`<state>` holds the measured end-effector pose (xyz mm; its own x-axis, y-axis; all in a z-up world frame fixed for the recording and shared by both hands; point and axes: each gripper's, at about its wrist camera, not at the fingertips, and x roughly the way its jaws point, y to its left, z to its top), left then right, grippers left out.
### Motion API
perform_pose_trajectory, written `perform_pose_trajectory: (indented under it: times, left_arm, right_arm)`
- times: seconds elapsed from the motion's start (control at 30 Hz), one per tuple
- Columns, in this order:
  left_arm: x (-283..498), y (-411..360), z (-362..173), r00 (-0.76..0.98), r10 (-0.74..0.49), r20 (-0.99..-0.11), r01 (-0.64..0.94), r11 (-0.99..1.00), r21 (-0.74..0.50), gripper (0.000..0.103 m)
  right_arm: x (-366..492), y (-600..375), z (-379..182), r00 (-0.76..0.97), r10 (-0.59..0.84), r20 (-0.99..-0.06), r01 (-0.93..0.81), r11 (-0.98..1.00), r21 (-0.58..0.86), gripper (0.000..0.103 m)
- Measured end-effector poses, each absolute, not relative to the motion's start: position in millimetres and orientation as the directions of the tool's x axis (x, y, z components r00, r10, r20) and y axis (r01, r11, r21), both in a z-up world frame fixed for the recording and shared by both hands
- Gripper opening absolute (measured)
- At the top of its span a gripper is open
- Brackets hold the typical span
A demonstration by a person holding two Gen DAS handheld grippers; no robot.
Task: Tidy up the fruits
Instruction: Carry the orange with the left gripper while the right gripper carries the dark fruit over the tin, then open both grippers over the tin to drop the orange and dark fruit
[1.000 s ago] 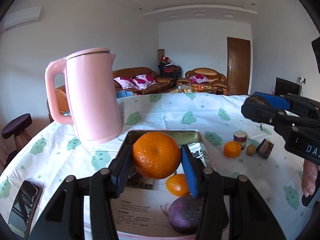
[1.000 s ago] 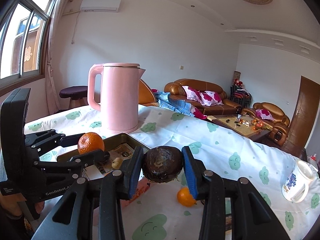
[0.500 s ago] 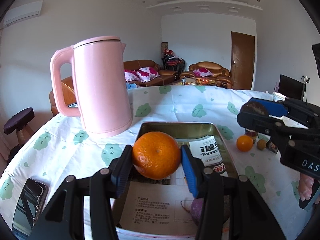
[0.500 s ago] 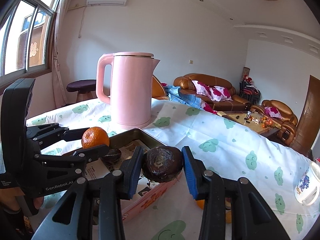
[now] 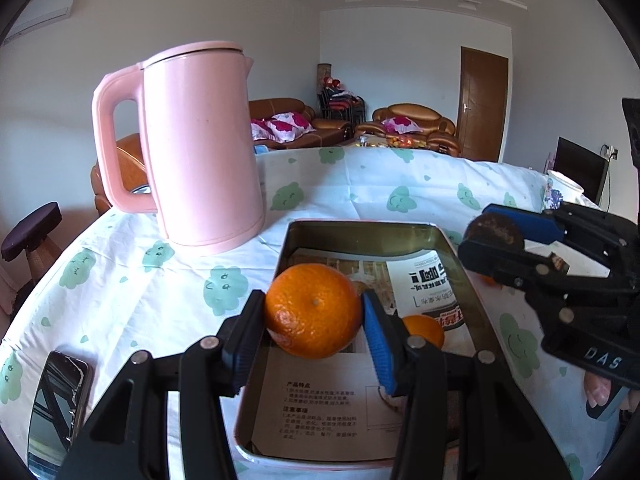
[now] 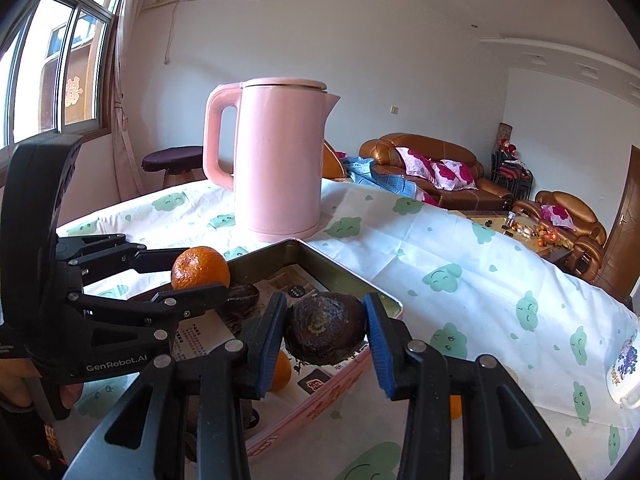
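Fruits sit in both grippers above the tin point(image 5: 362, 227). Left gripper point(image 5: 314, 322) tilts downward, clamped on an orange point(image 5: 313, 310) over the tin's paper lining; a smaller orange point(image 5: 425, 330) lies in the tin just right of its finger. Right gripper point(image 6: 325, 330), also angled down, grips a dark, wrinkled fruit point(image 6: 325, 328) over the tin's near edge. Only the left view shows the phone point(image 5: 60, 400) beside that gripper; only the right view shows another dark fruit point(image 6: 242, 295) in the tin. Kettle point(image 5: 200, 144) stands beyond.
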<state>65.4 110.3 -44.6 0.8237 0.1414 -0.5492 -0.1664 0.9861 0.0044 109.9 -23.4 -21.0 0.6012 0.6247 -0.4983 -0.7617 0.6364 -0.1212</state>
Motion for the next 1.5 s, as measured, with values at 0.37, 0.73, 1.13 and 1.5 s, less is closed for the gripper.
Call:
perform_pose_trajectory:
  times: [0.37,0.73,1.13,1.5]
  left_arm:
    - [69,112,-49,0.798,0.137,-0.587,-0.157,0.987,0.017,0.050]
    - [71,108,-51,0.789,0.145,-0.597,-0.142,0.988,0.053,0.050]
    - [71,106,-52,0.788,0.162,-0.594,-0.148,0.986,0.072,0.051]
    - [65,107,-48,0.797,0.196,-0.571,-0.179,0.980,0.087,0.074]
  right_arm:
    - [121,-8,-34,0.570,0.606,-0.555,-0.773,0.625,-0.111,0.042]
    - [129,-1,-47,0.540,0.598,-0.592,-0.779,0.622,-0.083,0.042]
    - [128,3,-49,0.540,0.596,-0.594,-0.783,0.614,-0.095,0.042]
    - [128,-5,-46,0.577,0.575,-0.580,-0.753,0.649,-0.106,0.056]
